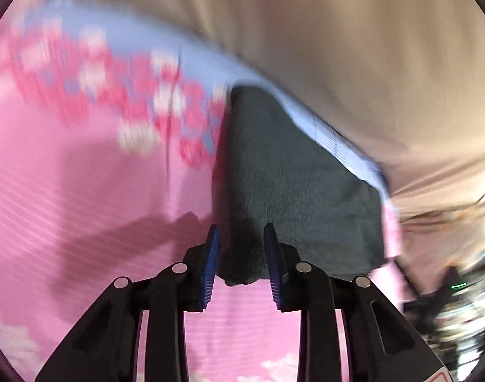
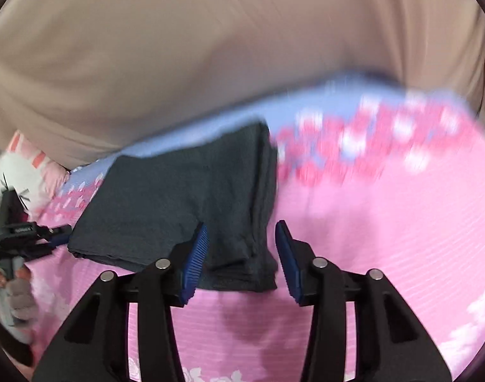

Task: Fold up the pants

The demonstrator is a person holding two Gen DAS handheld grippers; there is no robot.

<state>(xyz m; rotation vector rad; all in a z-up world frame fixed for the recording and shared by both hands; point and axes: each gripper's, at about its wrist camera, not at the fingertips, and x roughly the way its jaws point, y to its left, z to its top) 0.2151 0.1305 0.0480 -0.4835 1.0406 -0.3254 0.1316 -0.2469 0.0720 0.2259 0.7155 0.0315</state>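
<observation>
Dark grey pants (image 2: 179,203) — folded, layered — lie on pink sheet (image 2: 369,238).

pants (image 1: 293,184): dark grey knit cloth, matt, slightly fuzzy, soft folds
bed sheet (image 1: 83,191): pink cloth, fine ribbed weave, printed with white and red flowers and a pale blue band, matt
left hand-held gripper (image 1: 242,242): black plastic arms, smooth with a dull sheen; blue ribbed pads that look like rubber; small bright metal pins
right hand-held gripper (image 2: 242,238): same black plastic, blue ribbed pads, metal pins
beige fabric (image 2: 210,47): smooth cloth, matt, soft creases
</observation>
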